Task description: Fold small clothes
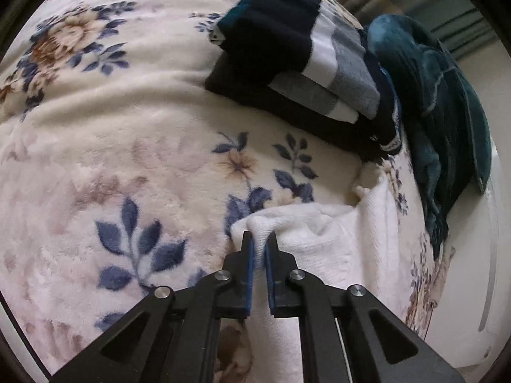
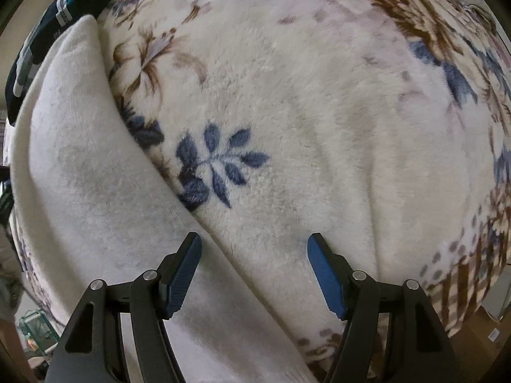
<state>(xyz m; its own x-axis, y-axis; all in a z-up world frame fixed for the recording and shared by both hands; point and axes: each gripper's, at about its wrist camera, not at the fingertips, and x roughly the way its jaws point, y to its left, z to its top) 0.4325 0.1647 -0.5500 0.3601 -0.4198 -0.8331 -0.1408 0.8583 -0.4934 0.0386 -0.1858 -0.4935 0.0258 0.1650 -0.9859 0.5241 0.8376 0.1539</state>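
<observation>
White towel (image 1: 335, 239) on a cream blanket (image 1: 127, 127) with blue-and-brown flowers; navy, white and grey striped garment (image 1: 306, 48)

No text, label or number here is legible.

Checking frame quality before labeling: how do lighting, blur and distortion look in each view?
Left wrist view: soft even light, no glare; strong fisheye bulge with dark corners; the folded dark clothes look slightly smeared, while the left gripper pinching the white towel is sharp. Right wrist view: same bulge, flat light, blanket pile crisp, open right gripper sharp.
</observation>
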